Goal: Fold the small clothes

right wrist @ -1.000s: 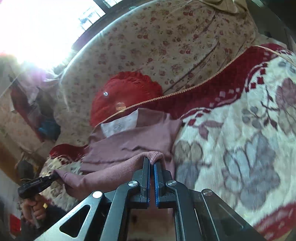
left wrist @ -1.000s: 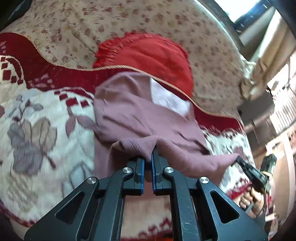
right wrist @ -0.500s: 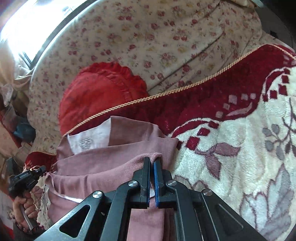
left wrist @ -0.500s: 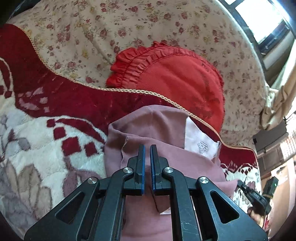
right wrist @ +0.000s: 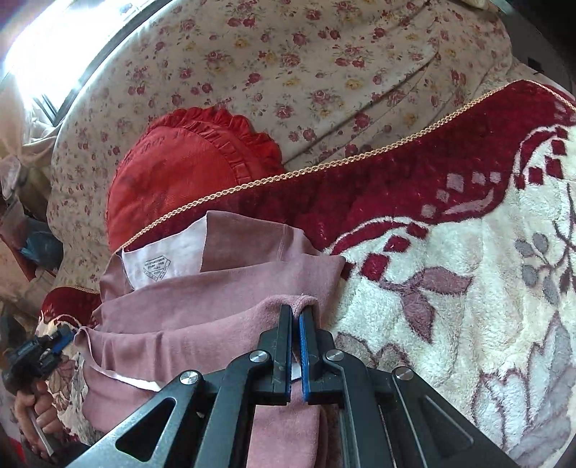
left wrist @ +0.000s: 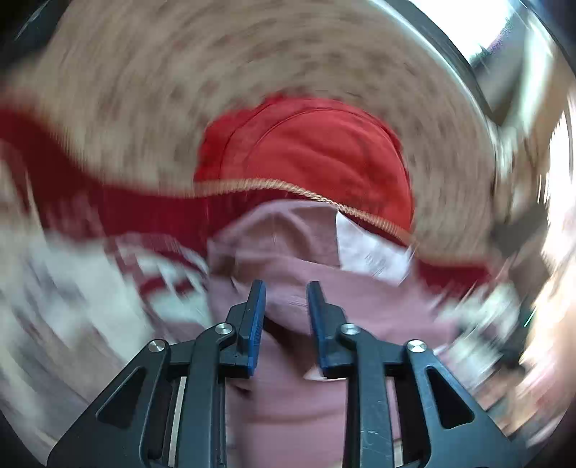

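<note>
Small diamond-shaped stamp with tiny print on white label (right wrist: 163,261) inside pink garment (right wrist: 223,306), too small to read

Heavy rotational motion blur is smearing the left wrist view, leaving only its centre readable, while daylight is blowing out the window (left wrist: 504,32) at upper right. The right wrist view is staying sharp, with glare flaring at upper left and fisheye bending the edges.

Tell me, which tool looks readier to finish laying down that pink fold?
The right tool, probably: it is shut on the pink garment edge, while the left tool is open, gripping nothing.
</note>
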Available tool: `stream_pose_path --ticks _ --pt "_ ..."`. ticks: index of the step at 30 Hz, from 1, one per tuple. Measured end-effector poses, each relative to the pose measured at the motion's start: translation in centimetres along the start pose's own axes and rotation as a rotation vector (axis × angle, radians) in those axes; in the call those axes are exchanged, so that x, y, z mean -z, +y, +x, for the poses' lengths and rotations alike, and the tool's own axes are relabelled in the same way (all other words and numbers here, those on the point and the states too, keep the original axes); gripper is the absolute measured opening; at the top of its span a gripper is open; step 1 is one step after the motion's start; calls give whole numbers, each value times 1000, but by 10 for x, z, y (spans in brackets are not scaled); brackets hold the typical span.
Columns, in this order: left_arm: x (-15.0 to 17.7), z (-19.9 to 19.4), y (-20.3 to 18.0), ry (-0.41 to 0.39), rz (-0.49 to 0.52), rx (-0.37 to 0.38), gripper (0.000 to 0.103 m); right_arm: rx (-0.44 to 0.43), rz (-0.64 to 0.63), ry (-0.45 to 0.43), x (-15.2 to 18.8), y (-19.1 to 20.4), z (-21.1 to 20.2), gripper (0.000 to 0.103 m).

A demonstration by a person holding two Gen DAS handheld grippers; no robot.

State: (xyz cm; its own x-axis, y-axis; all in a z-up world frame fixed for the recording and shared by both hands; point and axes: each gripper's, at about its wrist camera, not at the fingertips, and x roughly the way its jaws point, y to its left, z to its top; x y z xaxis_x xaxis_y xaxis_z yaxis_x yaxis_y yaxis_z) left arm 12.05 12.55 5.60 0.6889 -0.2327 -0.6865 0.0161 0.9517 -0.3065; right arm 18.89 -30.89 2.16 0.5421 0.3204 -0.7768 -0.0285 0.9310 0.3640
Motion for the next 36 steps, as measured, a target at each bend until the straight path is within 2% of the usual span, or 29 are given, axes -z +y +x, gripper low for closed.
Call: stream_pose_path --ticks 2,3,5,9,18,21,23,25,26,31,36 --pt "2 -5 -20 -1 247 -74 40 -2 -5 -1 1 2 0 3" --pt "6 -6 -27 5 357 -88 40 -2 -9 -1 1 3 0 3" --pt "13 1 -28 59 492 -62 41 -2 -14 0 1 5 0 3" --pt "20 34 -19 213 631 -30 40 -5 -7 -2 2 7 0 3" --pt "11 69 -46 329 861 23 40 -8 -3 5 1 6 1 3" --pt "14 67 -58 339 929 49 40 -13 0 3 1 6 1 3" --pt "14 64 -62 343 923 76 38 -16 3 1 2 5 1 3" --pt "14 61 -64 331 910 70 11 -20 7 0 2 4 1 3" --pt "12 62 -63 319 896 41 5 -22 9 -1 2 4 1 3" --pt "-2 56 -45 227 757 -15 2 -29 19 -10 1 3 -1 3" --pt "-26 41 -6 97 483 -11 2 -54 54 -36 -4 -3 -4 3"
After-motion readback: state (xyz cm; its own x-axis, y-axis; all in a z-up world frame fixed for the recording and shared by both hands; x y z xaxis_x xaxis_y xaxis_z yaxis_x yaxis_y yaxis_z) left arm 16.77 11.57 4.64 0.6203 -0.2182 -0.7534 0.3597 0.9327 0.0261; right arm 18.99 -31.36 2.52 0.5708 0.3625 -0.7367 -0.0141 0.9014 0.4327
